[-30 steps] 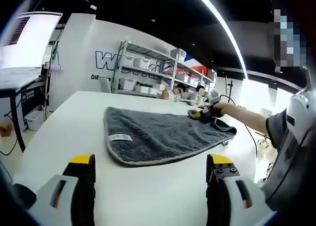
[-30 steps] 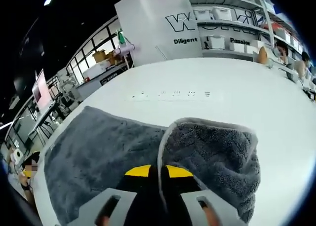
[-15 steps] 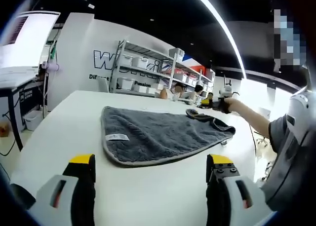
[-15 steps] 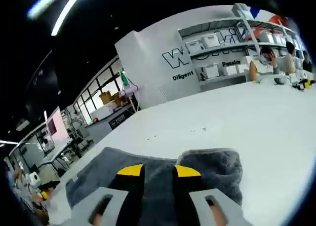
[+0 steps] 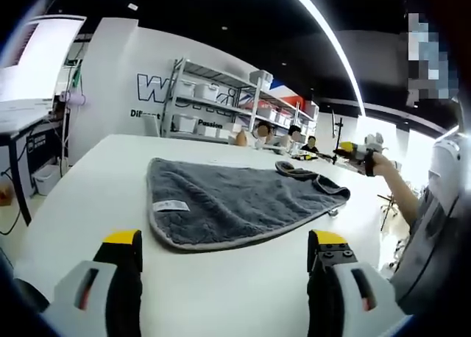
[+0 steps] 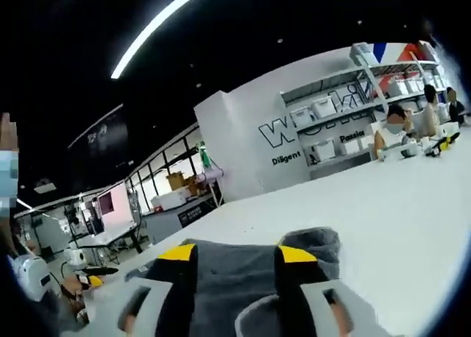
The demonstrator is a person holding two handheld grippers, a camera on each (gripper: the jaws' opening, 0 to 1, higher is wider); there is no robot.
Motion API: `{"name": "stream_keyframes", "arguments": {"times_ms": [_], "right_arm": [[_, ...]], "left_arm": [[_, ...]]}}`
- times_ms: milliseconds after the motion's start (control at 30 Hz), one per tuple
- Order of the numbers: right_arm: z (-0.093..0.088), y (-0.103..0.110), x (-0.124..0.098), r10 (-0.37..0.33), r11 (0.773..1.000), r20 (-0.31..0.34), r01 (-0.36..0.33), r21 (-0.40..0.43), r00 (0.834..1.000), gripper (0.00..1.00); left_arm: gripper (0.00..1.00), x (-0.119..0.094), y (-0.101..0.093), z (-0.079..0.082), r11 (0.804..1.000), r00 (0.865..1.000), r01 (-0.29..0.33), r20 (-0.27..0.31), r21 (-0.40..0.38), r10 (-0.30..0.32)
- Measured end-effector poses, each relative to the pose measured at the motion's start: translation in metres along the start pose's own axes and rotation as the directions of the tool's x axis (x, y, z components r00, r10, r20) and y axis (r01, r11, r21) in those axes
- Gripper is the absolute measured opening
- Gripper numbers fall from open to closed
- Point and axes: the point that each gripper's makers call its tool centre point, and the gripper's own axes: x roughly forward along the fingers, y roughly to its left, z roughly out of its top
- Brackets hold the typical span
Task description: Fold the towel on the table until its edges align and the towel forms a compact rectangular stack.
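Towel [image 5: 235, 203] lies mostly flat on the table [image 5: 88, 197], one far corner flipped, both claws, left [image 5: 224, 250] and right [image 6: 232, 254], wide and empty; folding has barely begun, so the next move likely needs fresh corner grips.

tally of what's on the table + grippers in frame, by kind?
Towel: 1, grey, one far corner flipped over
Label on the towel: 1, white
Table: 1, white
Grippers: 2, left gripper and right gripper, both with jaws apart and nothing between them
Total: 5
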Motion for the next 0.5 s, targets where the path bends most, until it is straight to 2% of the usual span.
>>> {"name": "stream_keyframes", "arguments": {"times_ms": [100,200,300,367,500], "right_arm": [[-0.014,-0.005,-0.024,-0.064,0.995,-0.028,0.062,-0.082,0.998,0.54],[-0.031,-0.009,-0.044,-0.149,0.975,-0.074,0.134,-0.179,0.986,0.61],[-0.048,-0.008,-0.059,-0.231,0.938,-0.121,0.187,-0.293,0.965,0.65],[-0.058,-0.008,-0.069,-0.285,0.91,-0.161,0.214,-0.355,0.945,0.7],[-0.066,-0.007,-0.083,-0.368,0.862,-0.198,0.254,-0.439,0.909,0.77]], "left_arm": [[0.98,0.001,-0.001,0.001,1.0,1.0,0.001,0.0,0.001,-0.001],[0.98,0.003,-0.002,0.002,1.0,1.0,0.005,-0.003,0.006,-0.005],[0.98,0.006,-0.003,0.003,1.0,1.0,0.008,-0.008,0.01,-0.008],[0.98,0.008,-0.004,0.003,1.0,1.0,0.013,-0.011,0.013,-0.013],[0.98,0.012,-0.01,0.005,0.999,0.999,0.029,-0.014,0.02,-0.029]]}}
